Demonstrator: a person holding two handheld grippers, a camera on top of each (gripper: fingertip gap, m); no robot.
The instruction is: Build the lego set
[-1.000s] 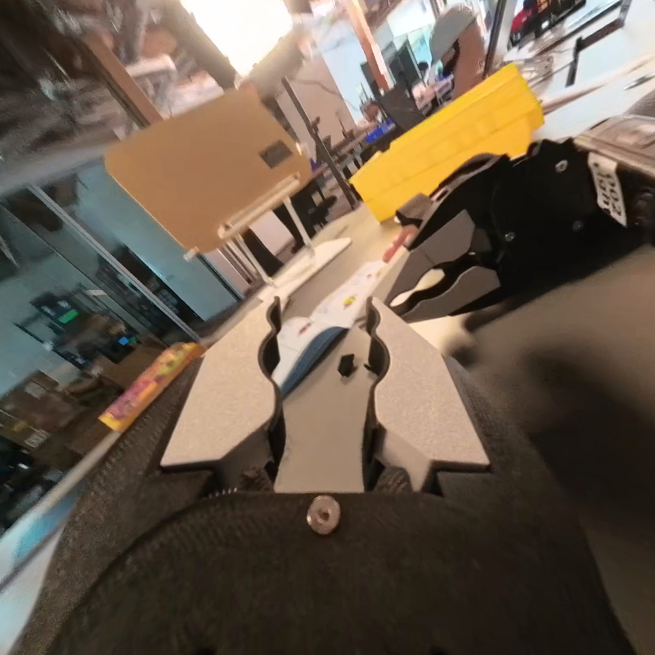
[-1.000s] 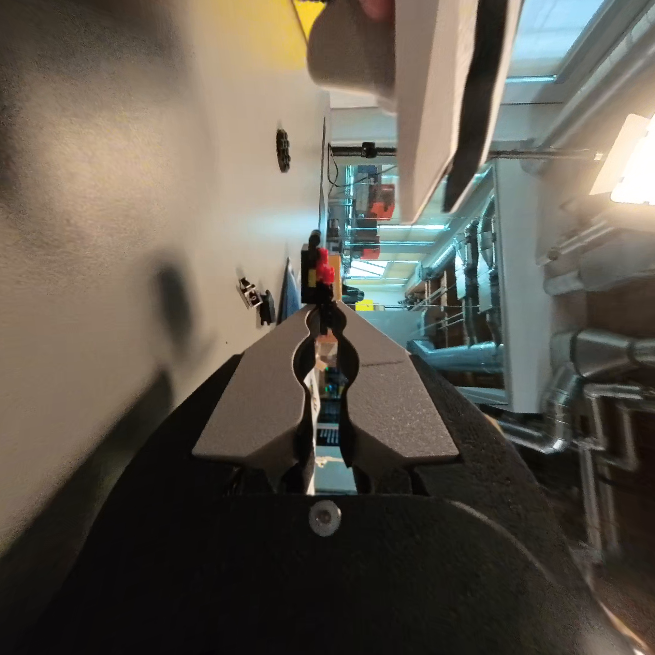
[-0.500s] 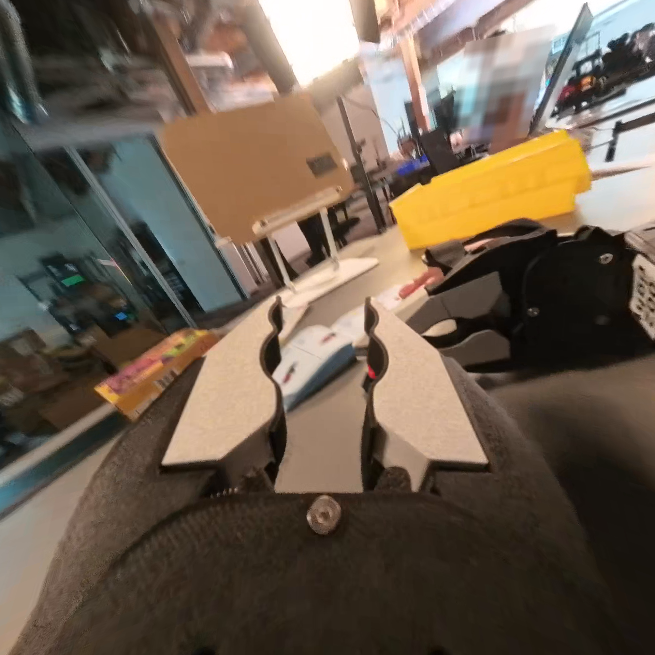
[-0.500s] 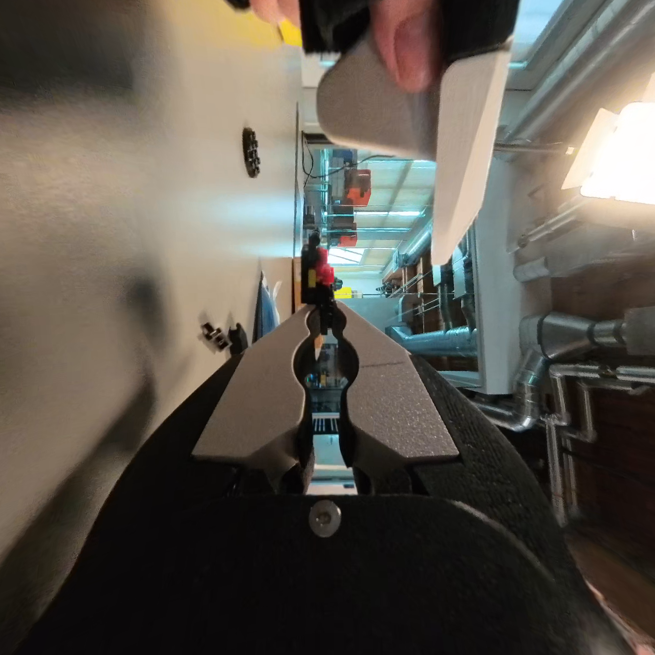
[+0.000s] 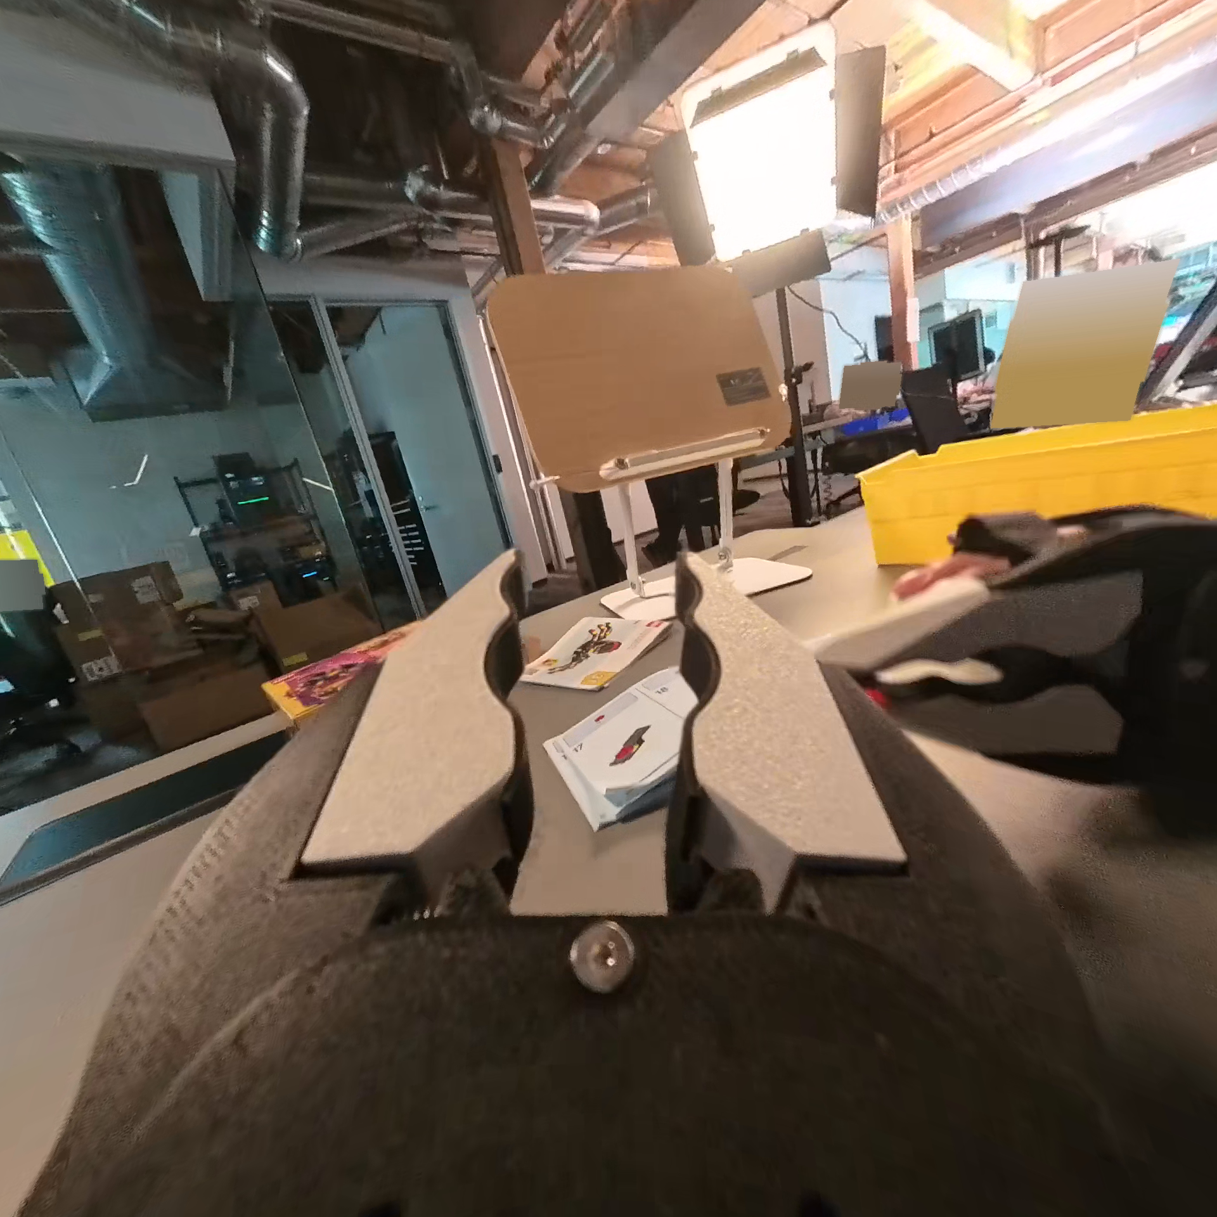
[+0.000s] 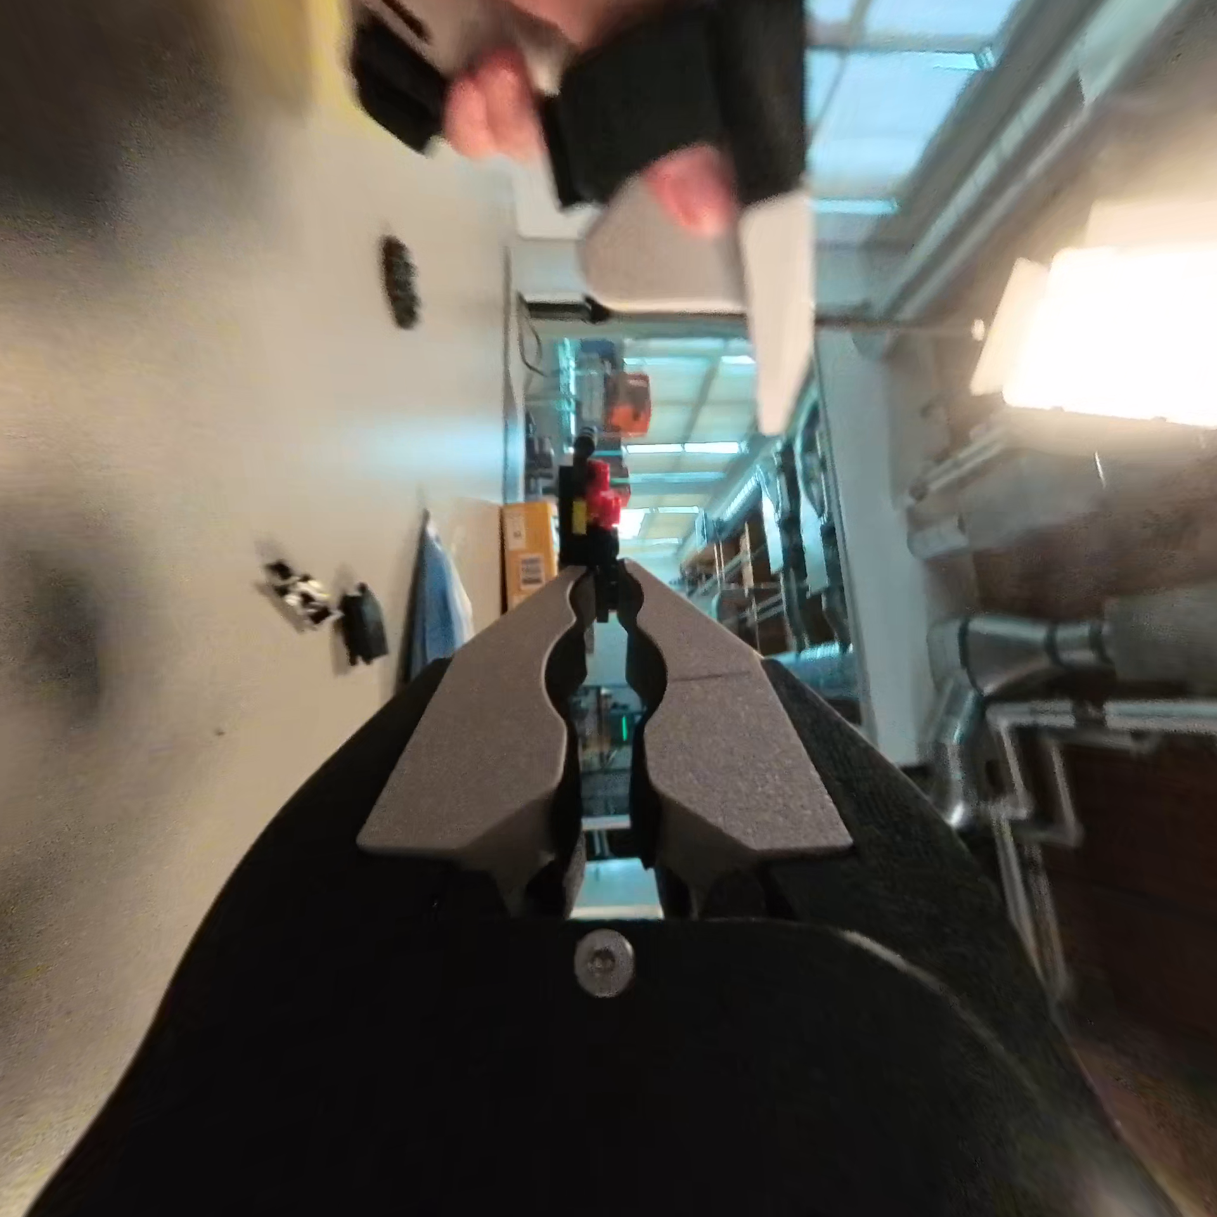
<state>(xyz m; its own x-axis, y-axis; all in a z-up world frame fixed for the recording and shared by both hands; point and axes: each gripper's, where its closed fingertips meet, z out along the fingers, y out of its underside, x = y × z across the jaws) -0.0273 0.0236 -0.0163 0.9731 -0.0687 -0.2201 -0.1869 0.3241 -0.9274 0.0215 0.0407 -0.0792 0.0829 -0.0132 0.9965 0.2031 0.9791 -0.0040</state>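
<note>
The right hand-held gripper point(image 6: 602, 579) was rolled onto its side and clamped tight on a small black, red and yellow lego build point(image 6: 589, 520), holding it clear of the grey surface point(image 6: 230, 408), where a few loose black pieces point(image 6: 323, 606) lay blurred. The left hand-held gripper point(image 5: 599, 579) hung with its fingers apart and nothing between them, and beyond them an open instruction booklet point(image 5: 622, 751) lay flat, with a tan book stand point(image 5: 635, 388) and a yellow bin point(image 5: 1040, 500) farther back

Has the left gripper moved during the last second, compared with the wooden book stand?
Yes. The left gripper has tilted upright and shifted: the book stand now appears straight ahead above it, no longer up-left.
</note>
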